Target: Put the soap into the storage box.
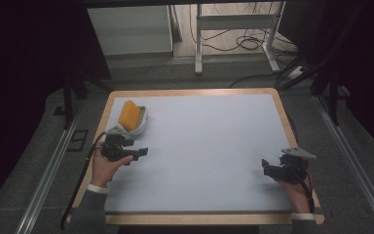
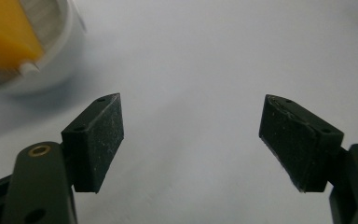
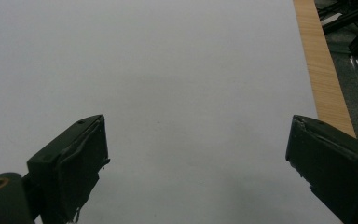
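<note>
While both tongs rest low near the bench's front edge, the scene reads so:

Left tongs: released, jaws spread wide with nothing between them; in the left gripper view only bare surface lies in the gap.
Right tongs: released as well, jaws wide apart and nothing held; in the right gripper view they point across the bare pale top.
Left hand: holds its tongs at the bench's left side, just in front of the bowl.
Right hand: holds its tongs near the front right corner.
White bowl: stands near the back left corner.
Yellow sponge: sits tilted inside the white bowl.
Bench: pale grey top with a wooden rim.
</note>
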